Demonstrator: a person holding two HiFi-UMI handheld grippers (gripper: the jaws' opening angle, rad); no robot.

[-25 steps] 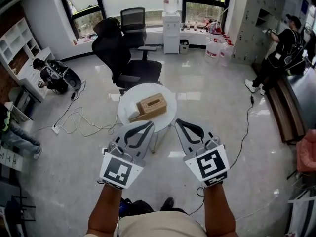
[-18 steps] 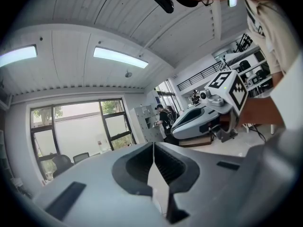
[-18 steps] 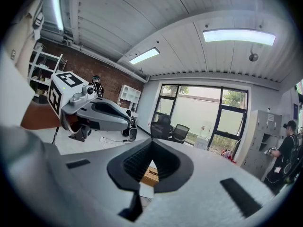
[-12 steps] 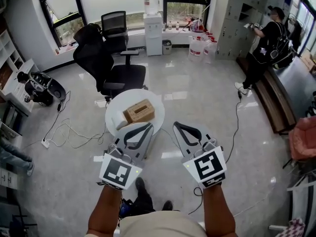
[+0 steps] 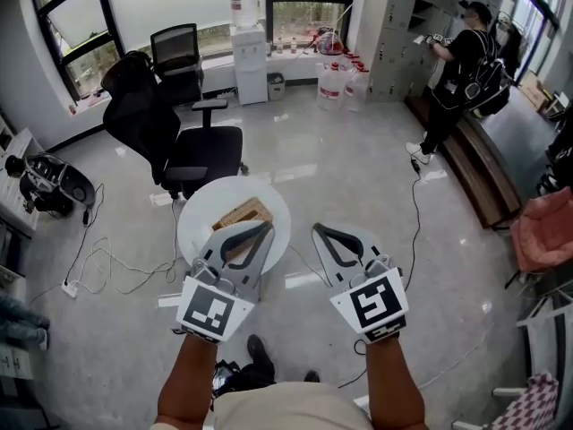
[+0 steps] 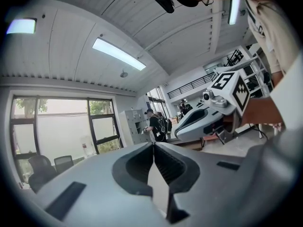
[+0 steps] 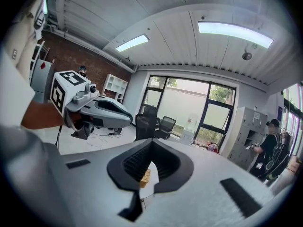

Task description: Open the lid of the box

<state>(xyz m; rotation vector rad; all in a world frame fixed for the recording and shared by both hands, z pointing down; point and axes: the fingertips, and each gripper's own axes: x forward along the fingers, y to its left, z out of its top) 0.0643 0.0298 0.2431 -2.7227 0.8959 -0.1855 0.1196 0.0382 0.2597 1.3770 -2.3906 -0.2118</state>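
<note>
A brown cardboard box (image 5: 238, 214) lies on a small round white table (image 5: 195, 229) ahead of me in the head view. My left gripper (image 5: 266, 227) is shut and empty; it hovers in front of the table and hides part of the box. My right gripper (image 5: 316, 229) is also shut and empty, just right of the table's edge. In the right gripper view a sliver of the box (image 7: 145, 177) and the table (image 7: 148, 192) shows through the gap behind the closed jaws (image 7: 151, 141). The left gripper view shows its jaws (image 6: 153, 144) closed, and neither box nor table.
Two black office chairs (image 5: 170, 128) stand behind the table. Cables (image 5: 103, 262) trail over the floor at left. A water dispenser (image 5: 246, 47) and water jugs (image 5: 336, 79) stand by the windows. A person (image 5: 457, 70) stands at lockers far right, beside a bench (image 5: 470, 177).
The view has swung and moved closer: table and box have slid down and left, now partly under my left gripper. Both grippers stay shut, held the same way.
</note>
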